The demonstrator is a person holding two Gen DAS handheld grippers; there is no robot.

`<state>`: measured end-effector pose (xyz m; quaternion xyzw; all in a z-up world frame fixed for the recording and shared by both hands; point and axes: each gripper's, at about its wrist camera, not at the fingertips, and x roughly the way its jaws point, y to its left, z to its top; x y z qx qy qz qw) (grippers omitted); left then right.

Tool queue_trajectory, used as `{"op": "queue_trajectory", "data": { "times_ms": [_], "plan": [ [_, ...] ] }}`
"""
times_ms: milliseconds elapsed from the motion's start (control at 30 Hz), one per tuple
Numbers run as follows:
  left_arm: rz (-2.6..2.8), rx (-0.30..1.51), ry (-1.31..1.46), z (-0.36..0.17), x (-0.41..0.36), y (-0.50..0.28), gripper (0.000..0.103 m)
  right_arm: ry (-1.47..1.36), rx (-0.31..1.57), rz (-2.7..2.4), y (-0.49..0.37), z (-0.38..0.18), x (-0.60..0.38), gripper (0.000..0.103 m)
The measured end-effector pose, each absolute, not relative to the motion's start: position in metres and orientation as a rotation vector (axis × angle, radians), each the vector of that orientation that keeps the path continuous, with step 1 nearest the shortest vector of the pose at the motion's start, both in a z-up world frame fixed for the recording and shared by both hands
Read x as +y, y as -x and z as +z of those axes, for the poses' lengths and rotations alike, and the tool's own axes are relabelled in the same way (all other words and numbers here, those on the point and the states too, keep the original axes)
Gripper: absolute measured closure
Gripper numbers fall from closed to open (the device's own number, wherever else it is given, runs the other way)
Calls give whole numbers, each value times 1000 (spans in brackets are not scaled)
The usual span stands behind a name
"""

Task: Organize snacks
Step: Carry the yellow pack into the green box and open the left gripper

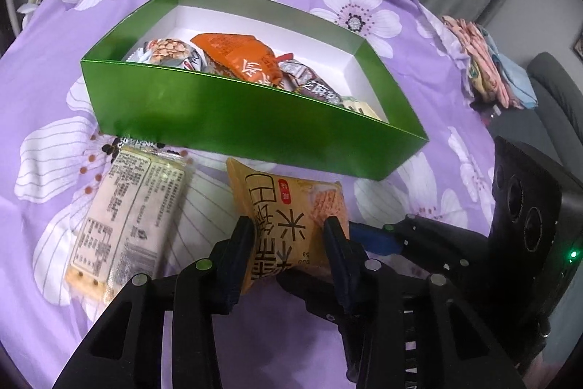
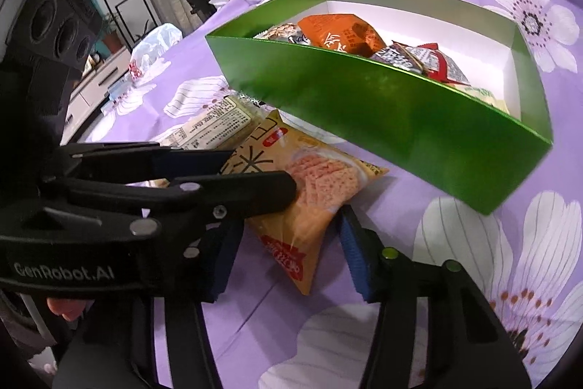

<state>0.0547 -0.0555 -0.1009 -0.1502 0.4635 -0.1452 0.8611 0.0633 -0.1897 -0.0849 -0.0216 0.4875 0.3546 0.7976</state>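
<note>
The yellow-orange crinkled plastic rice-cracker packet [image 1: 288,225] lies on the purple flowered bedspread [image 1: 47,90], just in front of the near long wall of the green glossy cardboard box [image 1: 251,130], which already holds several wrapped snacks. The left tongs [image 1: 289,236] have narrowed onto the packet's near end, fingers pressing both sides, so they hold it. Its long axis runs away from these tongs toward the box. The right tongs [image 2: 291,254] straddle the packet's other end, half-wide, not visibly pinching. A pale cracker packet [image 1: 127,217] lies beside it, leftward, untouched.
</note>
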Motion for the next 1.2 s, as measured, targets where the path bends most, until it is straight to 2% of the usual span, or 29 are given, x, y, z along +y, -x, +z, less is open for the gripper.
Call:
{"op": "queue_trajectory", "data": {
  "times_ms": [767, 1200],
  "plan": [
    [-354, 809, 231, -18, -89, 0, 63, 93, 860, 703, -10, 5, -223, 51],
    [-364, 734, 203, 10, -93, 8, 63, 105, 787, 690, -3, 34, -228, 51]
  ]
}}
